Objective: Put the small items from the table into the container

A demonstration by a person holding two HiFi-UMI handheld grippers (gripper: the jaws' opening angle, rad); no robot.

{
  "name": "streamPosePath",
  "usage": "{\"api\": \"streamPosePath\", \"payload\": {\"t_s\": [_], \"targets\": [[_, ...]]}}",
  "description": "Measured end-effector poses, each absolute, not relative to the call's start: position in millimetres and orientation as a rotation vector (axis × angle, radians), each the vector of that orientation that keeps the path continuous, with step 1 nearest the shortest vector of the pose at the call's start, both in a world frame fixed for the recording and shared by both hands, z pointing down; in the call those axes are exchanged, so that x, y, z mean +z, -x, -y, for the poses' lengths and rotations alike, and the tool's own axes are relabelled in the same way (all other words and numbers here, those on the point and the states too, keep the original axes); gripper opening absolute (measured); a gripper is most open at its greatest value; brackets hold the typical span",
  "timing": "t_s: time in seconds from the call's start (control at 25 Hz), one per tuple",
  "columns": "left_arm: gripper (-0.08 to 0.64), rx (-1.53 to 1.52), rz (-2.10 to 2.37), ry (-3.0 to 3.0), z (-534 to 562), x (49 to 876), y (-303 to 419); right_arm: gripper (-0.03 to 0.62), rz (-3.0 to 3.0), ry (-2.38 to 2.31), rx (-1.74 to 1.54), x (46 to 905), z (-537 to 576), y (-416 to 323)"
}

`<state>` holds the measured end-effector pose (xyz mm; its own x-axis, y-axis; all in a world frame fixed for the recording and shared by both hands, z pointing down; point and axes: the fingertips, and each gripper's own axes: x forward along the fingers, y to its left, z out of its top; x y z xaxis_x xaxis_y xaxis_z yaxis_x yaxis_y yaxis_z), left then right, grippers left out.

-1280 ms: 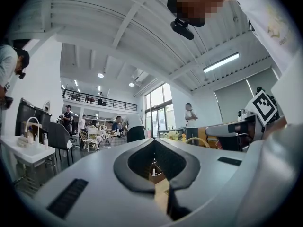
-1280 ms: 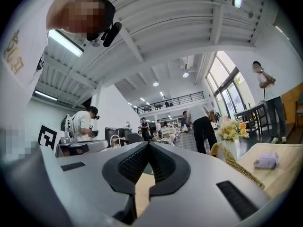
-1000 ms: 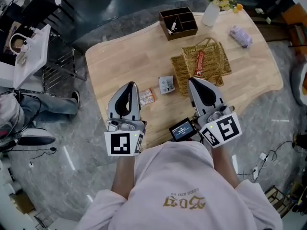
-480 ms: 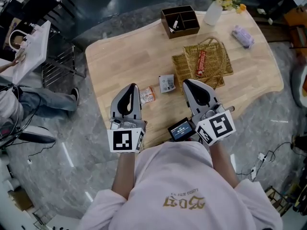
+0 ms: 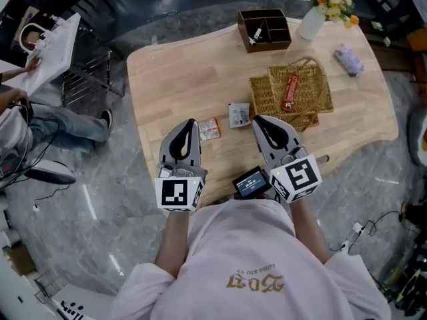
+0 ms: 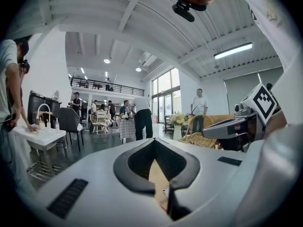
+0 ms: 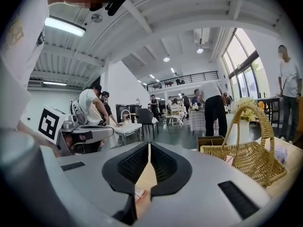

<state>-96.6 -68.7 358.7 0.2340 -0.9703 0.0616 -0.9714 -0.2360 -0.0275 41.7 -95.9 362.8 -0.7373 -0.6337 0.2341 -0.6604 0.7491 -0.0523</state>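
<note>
An orange-and-white packet (image 5: 209, 129) and a white packet (image 5: 238, 115) lie on the wooden table (image 5: 173, 79) near its front edge. A red bar (image 5: 289, 93) lies in the flat wicker basket (image 5: 303, 79). The dark brown compartment box (image 5: 265, 31) stands at the far edge. My left gripper (image 5: 192, 121) is shut and empty, its tip just left of the orange packet. My right gripper (image 5: 255, 119) is shut and empty too, its tip just right of the white packet. In the gripper views both pairs of jaws (image 6: 153, 139) (image 7: 148, 144) meet at the tips.
A white vase with flowers (image 5: 320, 9) and a purple packet (image 5: 349, 59) sit at the far right. A small screen device (image 5: 252, 182) hangs between my hands. A person sits at a white table (image 5: 47, 42) to the left. Other people stand across the room.
Both grippers have sunk toward the table and stayed shut. The right gripper's tip has come closer to the white packet.
</note>
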Motion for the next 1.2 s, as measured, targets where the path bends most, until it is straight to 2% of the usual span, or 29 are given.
{"api": "streamPosePath", "payload": {"t_s": [1.2], "targets": [[0.008, 0.301, 1.871, -2.319, 66.4, 449.3, 116.2, 0.018, 2.543, -0.81, 0.327, 473.7, 102.8, -6.3]]}}
